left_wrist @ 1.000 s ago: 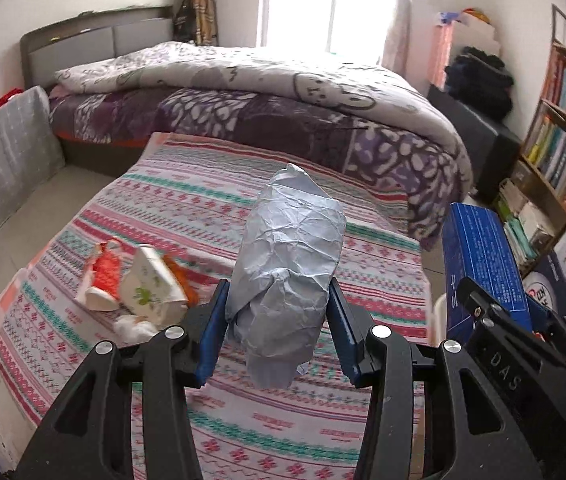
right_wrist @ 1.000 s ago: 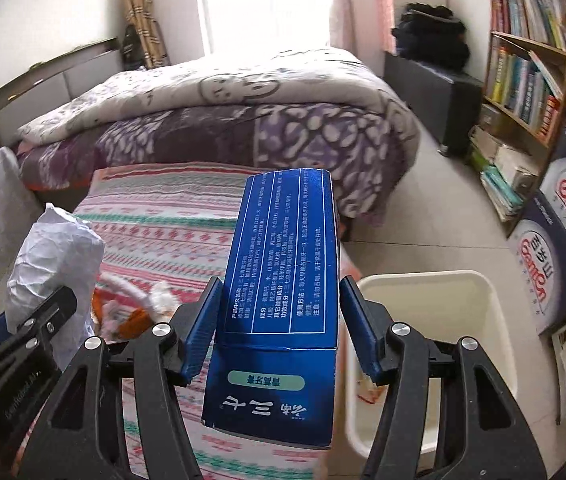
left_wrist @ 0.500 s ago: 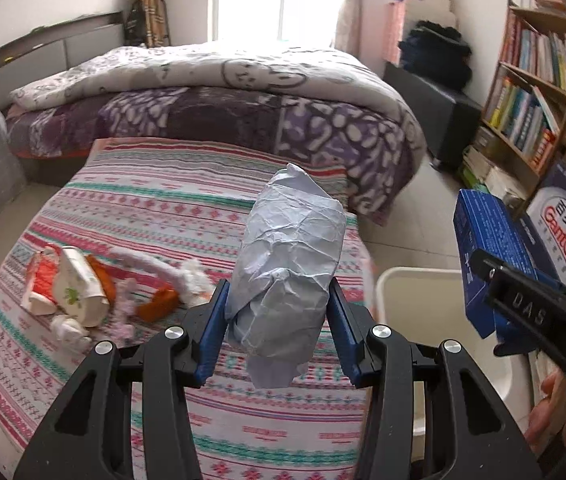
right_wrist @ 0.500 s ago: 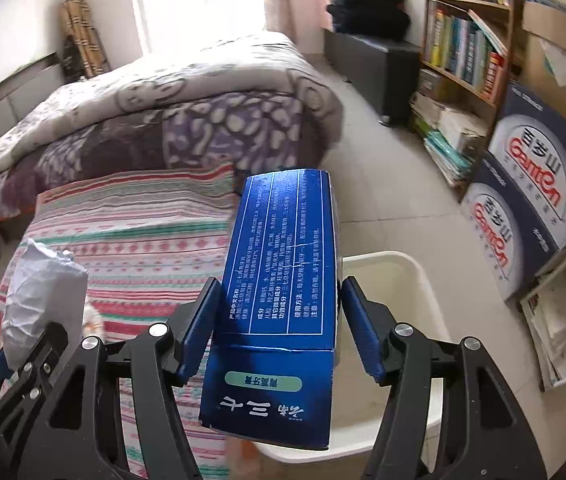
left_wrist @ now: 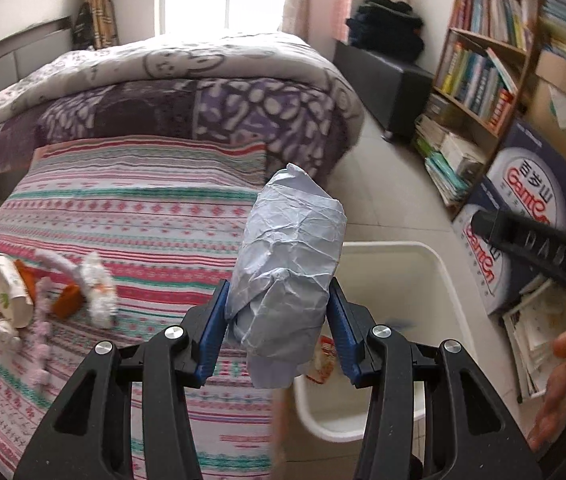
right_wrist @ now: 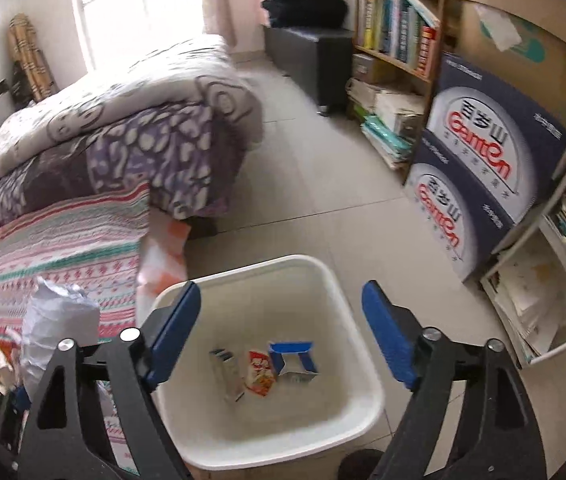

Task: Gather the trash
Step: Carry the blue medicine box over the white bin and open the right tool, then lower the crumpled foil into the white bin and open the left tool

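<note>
- Since the earlier frames the blue box [right_wrist: 291, 362] has left the right gripper [right_wrist: 281, 334]: a second ago it stood clamped between the blue pads, and it now lies on the bottom of the white bin [right_wrist: 357, 312]. Both views have also swung off the bed toward the bin and the bookshelf side of the room.
- The right gripper's jaws have just been opening; they stand wide apart above the bin with nothing between them.
- In the bin, beside the blue box, lie a red-and-orange snack wrapper [right_wrist: 259, 373] and a grey, blurred packet [right_wrist: 227, 374].
- The left gripper [left_wrist: 278, 330] is clamped on a crumpled wad of grey-white paper [left_wrist: 289, 264]; both pads press its sides, and the wad sticks up well past the fingertips.
- From the left wrist the wad hangs over the edge of the striped bedspread [left_wrist: 123, 216], just beside the bin's near rim [left_wrist: 439, 264]; the wrapper shows under the wad.
- More litter lies on the bedspread at left: a white printed carton [left_wrist: 13, 294], orange scraps and a fluffy white-and-pink strip [left_wrist: 95, 292].
- The right gripper's black arm [left_wrist: 539, 248] crosses the right side of that view, with a person's hand [left_wrist: 563, 384] below it.
- Cartons marked Ganten [right_wrist: 491, 160] are stacked against the bookshelf [right_wrist: 397, 32] beyond the bin.
</note>
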A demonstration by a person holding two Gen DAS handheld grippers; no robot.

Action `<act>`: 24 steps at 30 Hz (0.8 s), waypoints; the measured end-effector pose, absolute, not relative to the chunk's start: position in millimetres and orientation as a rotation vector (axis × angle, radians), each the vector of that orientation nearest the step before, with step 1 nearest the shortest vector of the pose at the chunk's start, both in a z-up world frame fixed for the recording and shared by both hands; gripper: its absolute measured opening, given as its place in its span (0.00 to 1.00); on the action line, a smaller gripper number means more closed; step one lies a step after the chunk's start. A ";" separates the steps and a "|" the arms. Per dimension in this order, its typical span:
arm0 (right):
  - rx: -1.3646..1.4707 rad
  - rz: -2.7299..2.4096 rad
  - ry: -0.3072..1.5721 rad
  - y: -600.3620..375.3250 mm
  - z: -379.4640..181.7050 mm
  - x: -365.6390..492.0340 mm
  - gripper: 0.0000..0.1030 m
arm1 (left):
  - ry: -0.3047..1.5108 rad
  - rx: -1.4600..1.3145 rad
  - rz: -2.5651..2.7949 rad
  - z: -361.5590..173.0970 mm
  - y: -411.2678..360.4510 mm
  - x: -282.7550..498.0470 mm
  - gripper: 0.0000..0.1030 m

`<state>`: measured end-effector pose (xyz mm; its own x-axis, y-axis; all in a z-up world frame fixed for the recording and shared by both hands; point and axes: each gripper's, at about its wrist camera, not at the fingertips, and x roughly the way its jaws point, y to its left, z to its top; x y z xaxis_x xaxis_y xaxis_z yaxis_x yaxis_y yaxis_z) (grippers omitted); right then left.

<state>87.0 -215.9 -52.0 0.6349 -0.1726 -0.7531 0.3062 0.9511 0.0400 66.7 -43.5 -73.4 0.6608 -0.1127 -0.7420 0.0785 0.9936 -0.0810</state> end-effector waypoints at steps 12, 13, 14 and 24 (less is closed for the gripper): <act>0.258 -0.346 0.824 -266.0 -46.2 83.4 0.87 | 0.882 -0.015 -0.244 -91.5 -99.1 67.8 0.64; 0.264 -0.348 0.821 -268.2 -45.6 82.8 0.87 | 0.879 -0.020 -0.253 -91.7 -101.0 66.3 0.73; 0.267 -0.350 0.819 -269.9 -45.1 82.1 0.88 | 0.873 -0.024 -0.262 -91.0 -102.7 65.0 0.75; 0.283 -0.354 0.815 -269.5 -44.6 81.6 0.91 | 0.878 0.007 -0.248 -86.8 -99.1 59.9 0.76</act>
